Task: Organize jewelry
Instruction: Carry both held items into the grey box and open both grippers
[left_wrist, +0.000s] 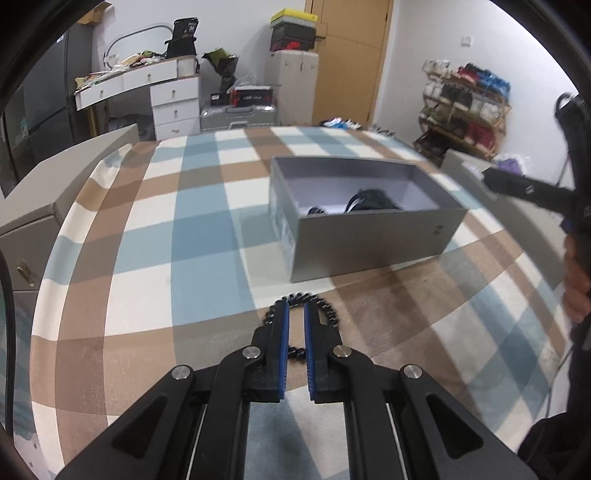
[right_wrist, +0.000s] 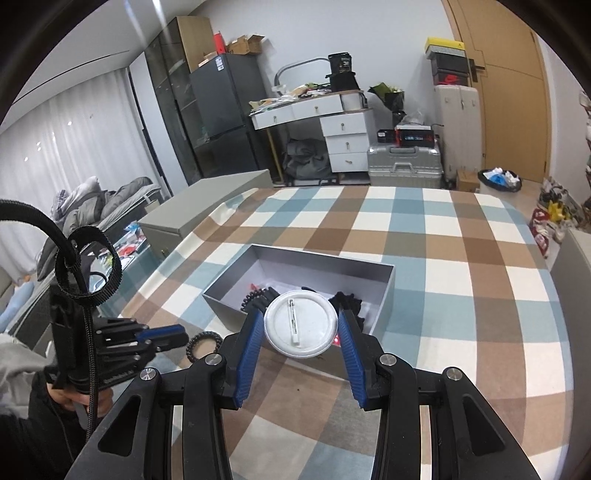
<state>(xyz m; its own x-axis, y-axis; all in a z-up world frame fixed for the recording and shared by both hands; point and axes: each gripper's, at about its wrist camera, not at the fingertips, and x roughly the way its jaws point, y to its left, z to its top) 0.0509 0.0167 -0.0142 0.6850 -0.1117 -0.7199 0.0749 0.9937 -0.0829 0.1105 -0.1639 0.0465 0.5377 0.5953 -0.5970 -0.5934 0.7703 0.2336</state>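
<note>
- Left wrist view: the left gripper (left_wrist: 296, 306) is low over the checked tablecloth (left_wrist: 147, 229), its 2 blue-padded fingers (left_wrist: 283, 332) nearly parallel with only a narrow gap between them. The black bead bracelet (left_wrist: 327, 310) lies flat on the cloth and curves around the fingertips, part of its loop showing in the gap further back. I cannot tell whether the pads pinch the beads or merely straddle them. The open grey box (left_wrist: 365, 236) stands just beyond, toward the cloth's far right part, its long side angled across the view. So any lift would need to carry forward and slightly right.
- Right wrist view: the right gripper (right_wrist: 301, 317) holds its fingers spread wide around a round white pin badge (right_wrist: 301, 323), back side up, its clasp running roughly along the fingers. The pads touch its rim on both sides. The badge hangs over the box's near wall (right_wrist: 225, 314), with dark jewelry already inside. The right hand looks nearer to a drop.
</note>
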